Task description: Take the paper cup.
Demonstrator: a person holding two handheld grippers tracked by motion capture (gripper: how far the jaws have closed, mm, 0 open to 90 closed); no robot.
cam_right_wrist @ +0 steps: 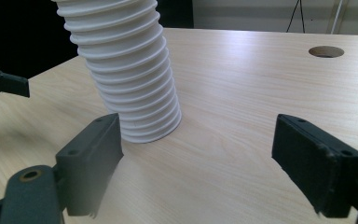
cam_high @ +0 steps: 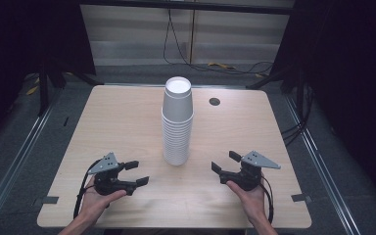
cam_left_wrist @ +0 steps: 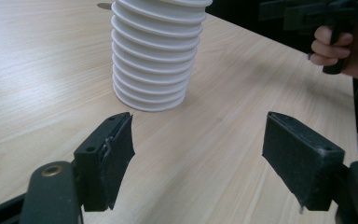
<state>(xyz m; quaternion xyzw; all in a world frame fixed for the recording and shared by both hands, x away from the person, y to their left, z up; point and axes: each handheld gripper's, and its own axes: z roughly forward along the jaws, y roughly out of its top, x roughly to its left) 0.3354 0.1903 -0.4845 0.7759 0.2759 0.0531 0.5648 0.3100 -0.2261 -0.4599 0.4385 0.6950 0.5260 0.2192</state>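
Note:
A tall stack of white paper cups (cam_high: pixel 177 122) stands upside down at the middle of the light wooden table (cam_high: pixel 122 117). My left gripper (cam_high: pixel 138 173) rests in a hand near the front left, jaws apart and pointing toward the stack, with nothing between them. My right gripper (cam_high: pixel 224 161) mirrors it at the front right, also open and empty. In the left gripper view the stack (cam_left_wrist: pixel 154 60) rises just beyond the gripper (cam_left_wrist: pixel 198 158). In the right gripper view the stack (cam_right_wrist: pixel 126 79) stands ahead and to the left of the gripper (cam_right_wrist: pixel 198 163).
A round cable hole (cam_high: pixel 214 102) sits in the tabletop behind and right of the stack. Dark stands and cables lie on the floor beyond the far edge. Bare wood surrounds the stack on all sides.

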